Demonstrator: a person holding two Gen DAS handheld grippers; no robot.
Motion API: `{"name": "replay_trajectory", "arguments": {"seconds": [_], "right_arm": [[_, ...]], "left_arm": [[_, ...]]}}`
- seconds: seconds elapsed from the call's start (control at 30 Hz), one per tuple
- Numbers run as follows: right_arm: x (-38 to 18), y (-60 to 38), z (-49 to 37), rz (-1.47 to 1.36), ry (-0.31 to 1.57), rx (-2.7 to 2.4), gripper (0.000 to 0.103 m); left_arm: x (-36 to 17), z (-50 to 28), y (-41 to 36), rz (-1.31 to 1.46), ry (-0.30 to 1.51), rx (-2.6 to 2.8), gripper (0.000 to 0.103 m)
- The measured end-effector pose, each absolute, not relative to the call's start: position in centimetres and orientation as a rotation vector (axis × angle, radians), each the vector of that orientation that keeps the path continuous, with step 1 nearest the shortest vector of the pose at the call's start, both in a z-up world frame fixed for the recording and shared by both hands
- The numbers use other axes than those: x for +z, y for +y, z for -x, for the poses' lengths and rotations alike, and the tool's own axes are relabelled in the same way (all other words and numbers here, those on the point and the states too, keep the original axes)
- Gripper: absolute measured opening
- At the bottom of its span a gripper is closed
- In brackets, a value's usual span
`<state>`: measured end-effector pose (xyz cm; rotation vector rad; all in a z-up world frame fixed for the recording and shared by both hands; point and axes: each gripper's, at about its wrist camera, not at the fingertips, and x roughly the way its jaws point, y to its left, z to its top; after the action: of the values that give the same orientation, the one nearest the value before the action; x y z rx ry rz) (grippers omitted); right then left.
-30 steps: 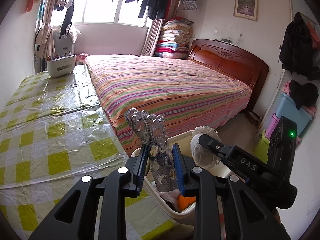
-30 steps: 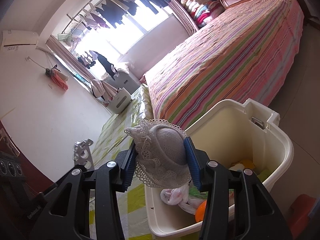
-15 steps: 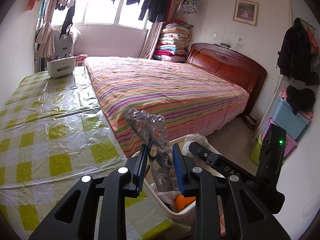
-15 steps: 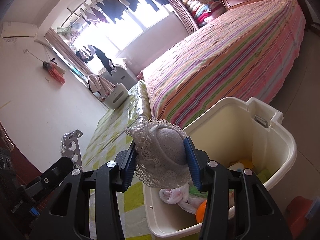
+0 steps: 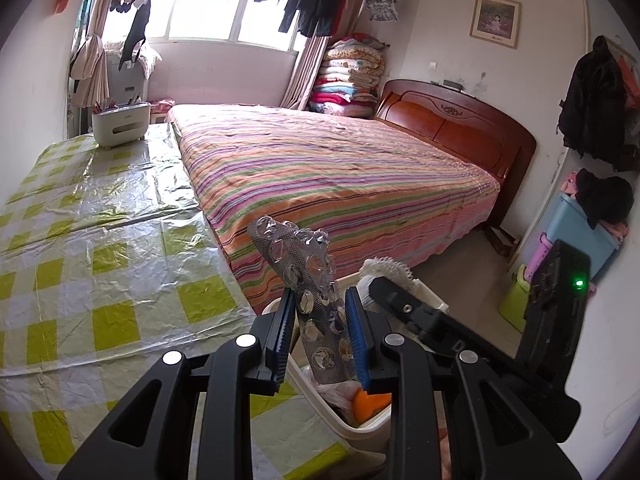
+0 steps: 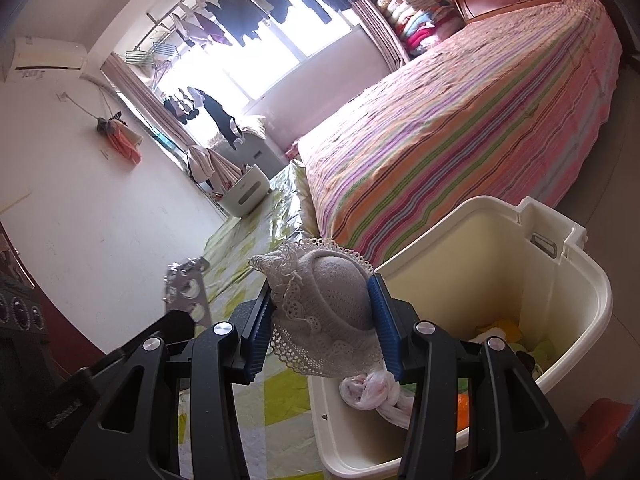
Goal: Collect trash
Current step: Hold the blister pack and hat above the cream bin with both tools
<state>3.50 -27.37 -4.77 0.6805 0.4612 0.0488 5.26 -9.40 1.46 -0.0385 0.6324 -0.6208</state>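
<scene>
My left gripper [image 5: 320,324] is shut on a silver, emptied pill blister pack [image 5: 304,276] that sticks up between its blue pads, just above the near rim of a cream plastic bin [image 5: 320,400]. My right gripper [image 6: 322,320] is shut on a small grey lace-trimmed knitted hat [image 6: 320,308], held over the left edge of the same bin [image 6: 580,344]. Inside the bin lie a knotted white plastic bag [image 6: 372,396], something orange and some yellow-green scraps. From the right wrist view, the blister pack [image 6: 186,292] shows at the left.
A table with a yellow-green checked plastic cover [image 5: 100,264] lies to the left of the bin. A striped bed [image 5: 340,172] stands behind. A white box [image 5: 120,124] sits on the table's far end. Blue and green containers [image 5: 576,232] stand by the right wall.
Both grippers keep their grips. In the left wrist view the right gripper's black body has shifted a little lower and nearer; the bin view has barely shifted.
</scene>
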Motion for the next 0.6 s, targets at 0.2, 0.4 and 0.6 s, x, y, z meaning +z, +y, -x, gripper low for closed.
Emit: {"name": "replay_trajectory", "arguments": {"seconds": [0.2, 0.4, 0.6], "right_arm": [[-5.3, -28.2, -3.4, -0.711, 0.454, 0.054, 0.046], [-5.2, -29.1, -2.6, -0.734, 0.429, 0.055, 0.046], [-5.1, -29.4, -2.2, -0.731, 0.420, 0.061, 0.046]], "left_arm": [[0.8, -6.0, -9.9, 0.042, 0.652, -0.615, 0.026], [-0.1, -6.4, -10.8, 0.023, 0.679, -0.615, 0.026], [-1.1, -6.6, -11.6, 0.002, 0.704, -0.615, 0.026]]}}
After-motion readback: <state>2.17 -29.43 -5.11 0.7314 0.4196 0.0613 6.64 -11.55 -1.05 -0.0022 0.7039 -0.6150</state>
